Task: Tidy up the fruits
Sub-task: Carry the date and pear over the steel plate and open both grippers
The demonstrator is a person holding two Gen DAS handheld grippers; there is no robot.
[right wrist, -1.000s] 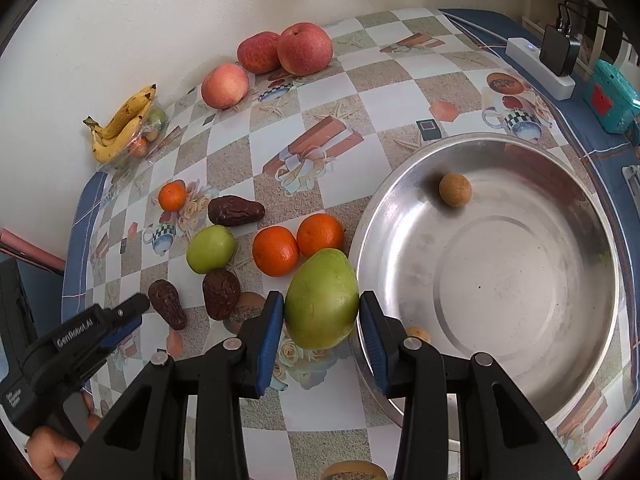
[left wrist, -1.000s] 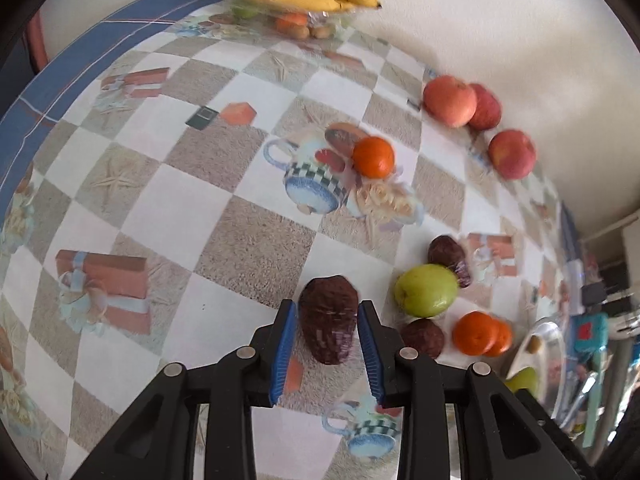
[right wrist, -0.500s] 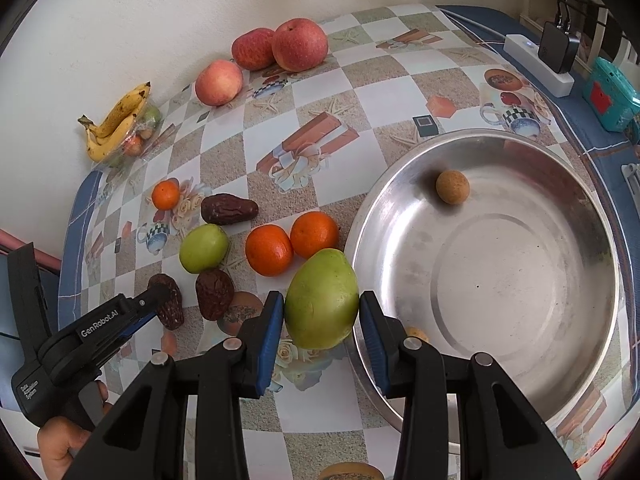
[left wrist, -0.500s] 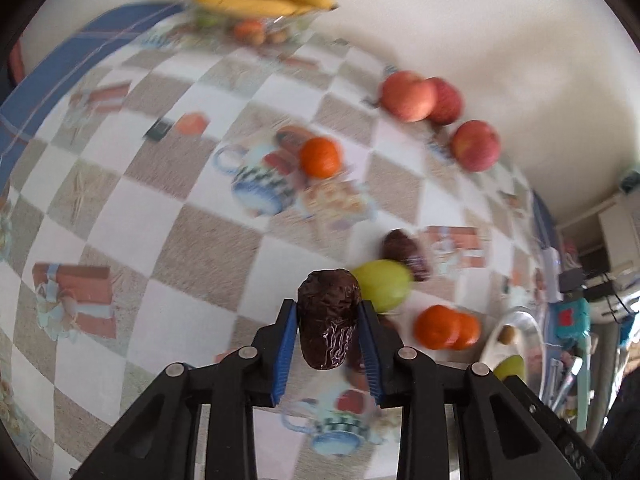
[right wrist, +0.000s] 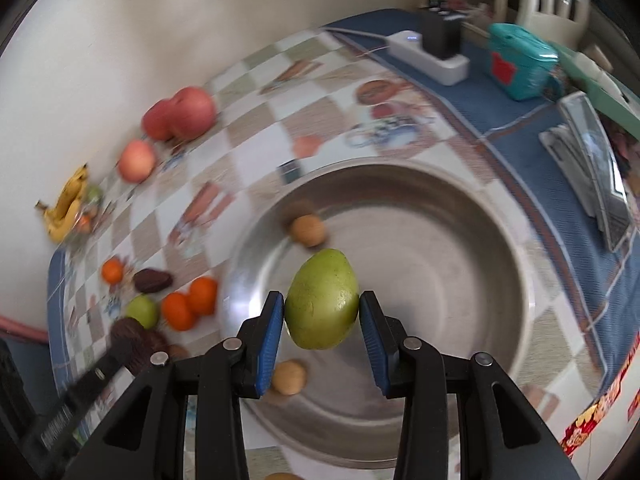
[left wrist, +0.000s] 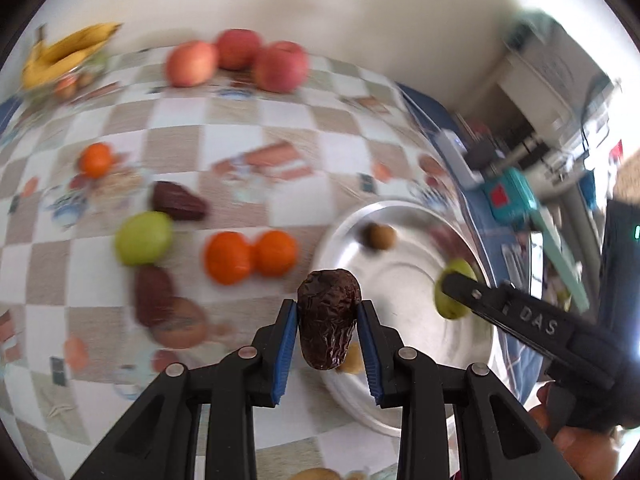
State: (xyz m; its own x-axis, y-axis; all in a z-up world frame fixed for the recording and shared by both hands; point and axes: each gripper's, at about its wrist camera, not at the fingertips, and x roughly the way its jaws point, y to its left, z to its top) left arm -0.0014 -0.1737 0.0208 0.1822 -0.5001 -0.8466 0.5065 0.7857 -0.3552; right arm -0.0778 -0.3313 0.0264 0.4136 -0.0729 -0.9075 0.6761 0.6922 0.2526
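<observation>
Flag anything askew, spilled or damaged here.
Nothing stands out. The left gripper holds a date and the right gripper a green fruit, both whole. The bowl sits upright; nothing looks spilled, though motion blur hides fine detail.

blurred: yellow banana bunch (left wrist: 64, 56), three red apples (left wrist: 236, 60) | cut off at bottom edge: tan round fruit (right wrist: 282, 476) | half hidden: small tan fruit (left wrist: 352, 362) behind wrinkled dark-brown date (left wrist: 328, 314)

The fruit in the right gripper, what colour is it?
Green: the fruit in the right gripper shows best in the right wrist view.
</observation>
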